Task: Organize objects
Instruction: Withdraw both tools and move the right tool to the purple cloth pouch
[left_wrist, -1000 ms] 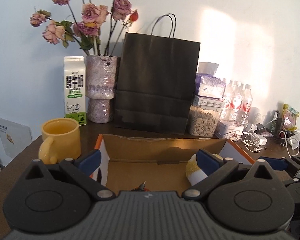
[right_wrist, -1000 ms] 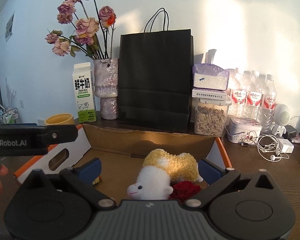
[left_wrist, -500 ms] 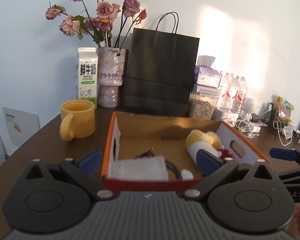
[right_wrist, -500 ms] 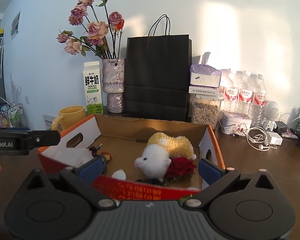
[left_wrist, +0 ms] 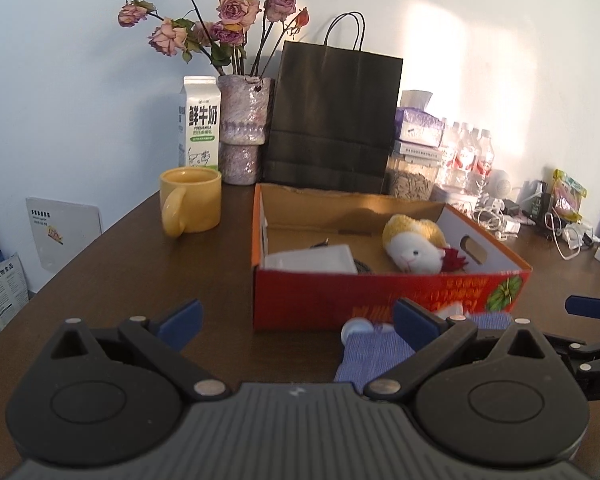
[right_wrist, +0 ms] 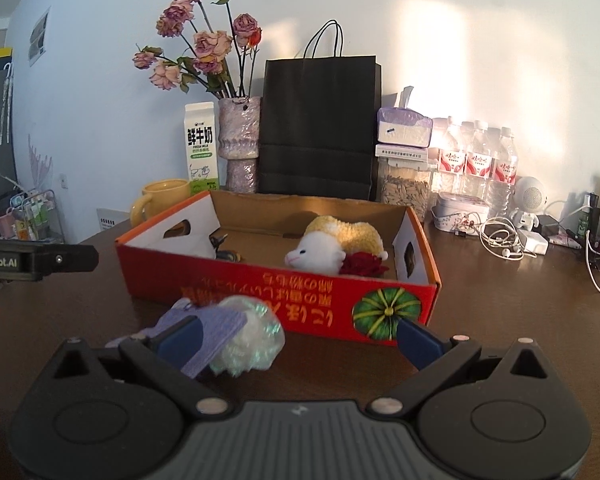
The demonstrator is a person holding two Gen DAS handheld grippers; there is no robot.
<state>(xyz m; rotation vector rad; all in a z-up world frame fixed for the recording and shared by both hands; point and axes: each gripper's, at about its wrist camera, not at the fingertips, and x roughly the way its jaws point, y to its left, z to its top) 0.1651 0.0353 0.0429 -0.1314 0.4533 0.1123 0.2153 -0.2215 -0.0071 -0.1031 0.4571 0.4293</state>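
A red cardboard box (left_wrist: 380,298) (right_wrist: 300,296) stands on the dark table. Inside lie a yellow-and-white plush sheep (left_wrist: 414,246) (right_wrist: 336,246), a red rose (right_wrist: 362,265) and a white flat item (left_wrist: 312,260). In front of the box lies a purple knitted cloth (left_wrist: 370,354) (right_wrist: 216,326) with a shiny white wrapped ball (right_wrist: 248,336) on it. My left gripper (left_wrist: 296,322) is open, held back from the box, its right finger over the cloth. My right gripper (right_wrist: 296,336) is open too, its left finger by the cloth.
A yellow mug (left_wrist: 190,202), milk carton (left_wrist: 200,122), vase of dried roses (left_wrist: 242,128) and black paper bag (left_wrist: 334,116) line the back. Water bottles (right_wrist: 476,160), a seed jar (right_wrist: 404,188) and tangled cables (right_wrist: 504,240) crowd the right.
Both grippers have drawn back from over the box toward the table's near edge. The box front, the purple cloth and the wrapped ball have come into view.
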